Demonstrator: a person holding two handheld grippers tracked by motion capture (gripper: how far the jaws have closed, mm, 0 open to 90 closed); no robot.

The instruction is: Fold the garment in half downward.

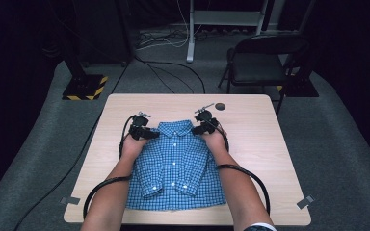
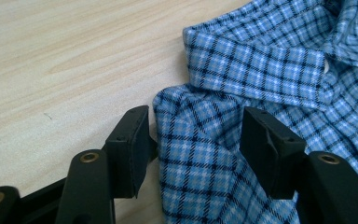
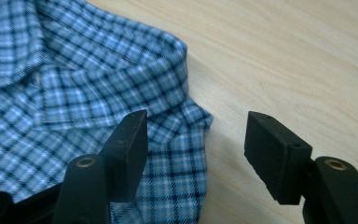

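Checked shirt (image 1: 176, 166) lies folded, collar away from person, mid-table (image 1: 250, 144); both grippers spread wide at shoulders, L gripper (image 2: 193, 140) straddling fabric, R gripper (image 3: 193, 142) half off edge, so R may close w/ too little cloth & slip.

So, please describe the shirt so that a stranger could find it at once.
On the light wooden table, look at the near middle, between the person's two forearms. The shirt lies flat there, buttoned, collar pointing away, sleeves folded over its front. It is the only cloth there, checked blue with white buttons.
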